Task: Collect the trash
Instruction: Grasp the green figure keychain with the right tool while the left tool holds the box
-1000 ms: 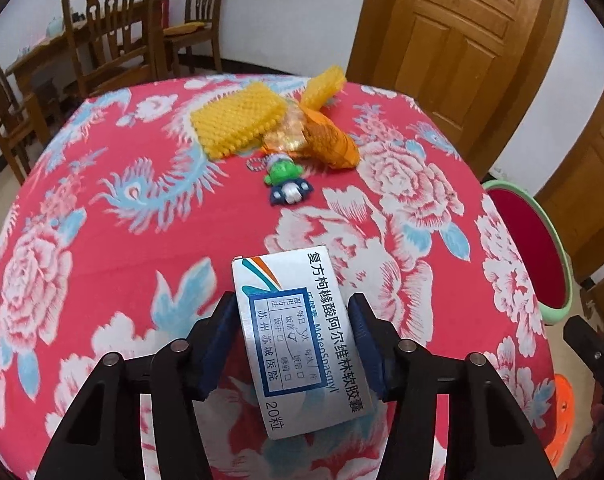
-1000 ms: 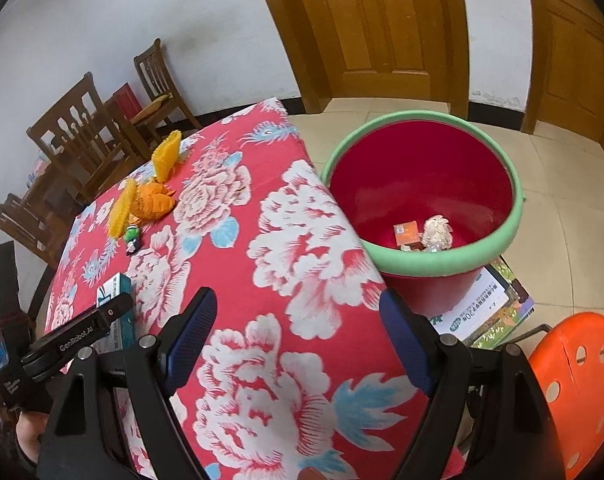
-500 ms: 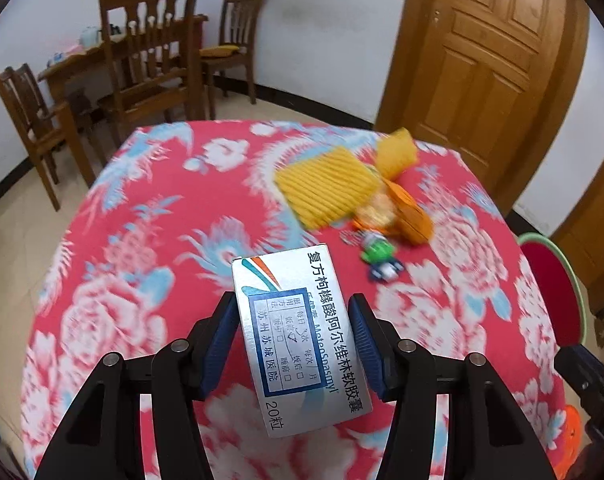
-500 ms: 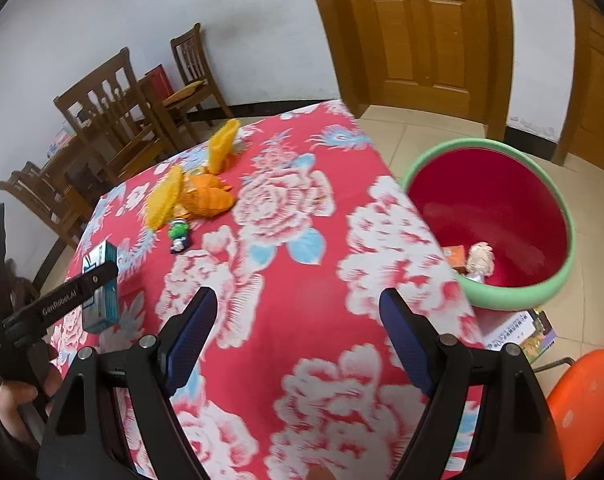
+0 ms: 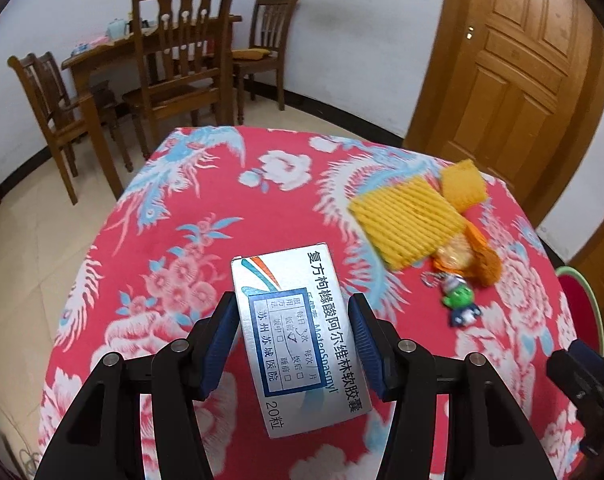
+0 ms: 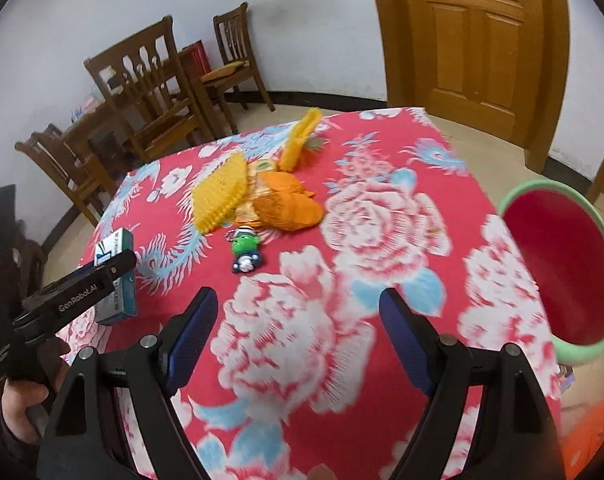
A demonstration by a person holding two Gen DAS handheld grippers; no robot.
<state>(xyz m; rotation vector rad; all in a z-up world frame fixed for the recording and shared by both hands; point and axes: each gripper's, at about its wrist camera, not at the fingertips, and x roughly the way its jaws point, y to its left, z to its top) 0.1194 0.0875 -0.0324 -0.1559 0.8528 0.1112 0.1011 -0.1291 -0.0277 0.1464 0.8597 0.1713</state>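
Tabletop (image 6: 382, 220), draped in a red floral cloth w/ pink peonies and blue phoenixes, fills the space under and ahead of both pairs of fingers. The red bin (image 6: 562, 264) w/ a green rim stands on the floor off the tabletop's edge, to the right of your right gripper (image 6: 297, 332) and a bit ahead of it; in the left wrist view only a sliver of it shows at the far right. Wooden chairs (image 5: 181, 64) and a wooden door (image 5: 514, 68) stand well beyond the fingers, by the wall.

Your left gripper (image 5: 293, 344) is clamped on the medicine box (image 5: 297, 336), white w/ blue print: the blue pads press both its long sides, the box stands out past the fingertips, and in the right wrist view it's seen lifted clear of the cloth.

Your right gripper is spread wide, nothing between the fingers, only cloth below.

Ahead of the right fingers and slightly left: yellow foam net (image 6: 221, 196), orange mesh bag (image 6: 289, 204) touching it, a second yellow foam net (image 6: 302, 140) just beyond. Nearer the fingers, just this side of the pile, lies a small green-headed figure keychain (image 6: 245, 252).
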